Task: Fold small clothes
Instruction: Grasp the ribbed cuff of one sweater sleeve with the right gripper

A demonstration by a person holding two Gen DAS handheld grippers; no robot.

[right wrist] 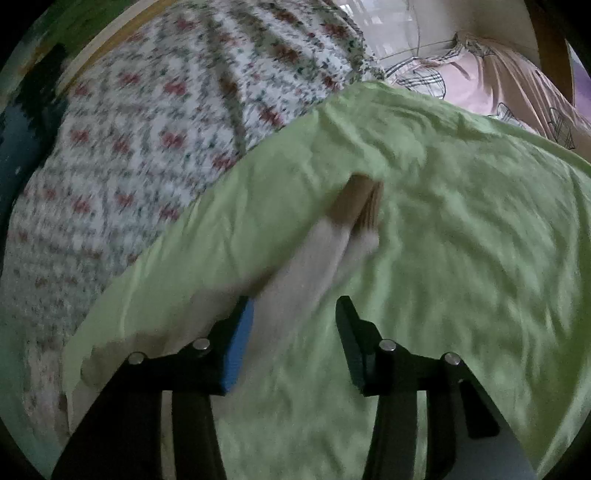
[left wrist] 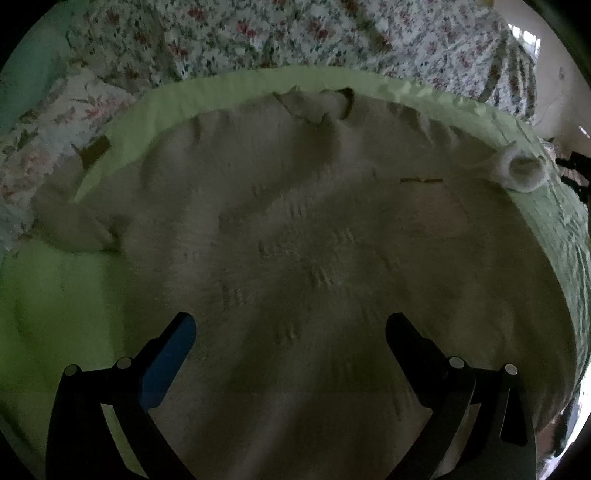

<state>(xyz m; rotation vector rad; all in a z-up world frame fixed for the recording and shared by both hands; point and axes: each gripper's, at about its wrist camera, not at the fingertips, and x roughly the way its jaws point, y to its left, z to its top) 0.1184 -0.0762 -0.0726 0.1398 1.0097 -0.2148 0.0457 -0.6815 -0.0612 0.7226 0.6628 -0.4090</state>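
From the left wrist, the left gripper (left wrist: 290, 328) hangs with its jaws spread wide and nothing between them, poised over a pale, nubbly knitted garment (left wrist: 295, 229) laid flat across a green sheet (left wrist: 44, 295). The garment fills most of this view: its neck opening (left wrist: 325, 105) lies at the far edge, one sleeve (left wrist: 70, 221) trails left, and the other ends in a rolled cuff (left wrist: 524, 171) at the right. Beyond the sheet lies a flowered bedcover (left wrist: 258, 33).

The right wrist view shows none of the garment's body. Here the right gripper (right wrist: 293, 328) has its jaws partly apart over the crumpled green sheet, with a sleeve (right wrist: 317, 251) running up between them. The blue-padded finger (right wrist: 236, 347) seems to touch the cloth, though blur hides this; the other stands clear. The sleeve ends in a tan ribbed cuff (right wrist: 360, 206).
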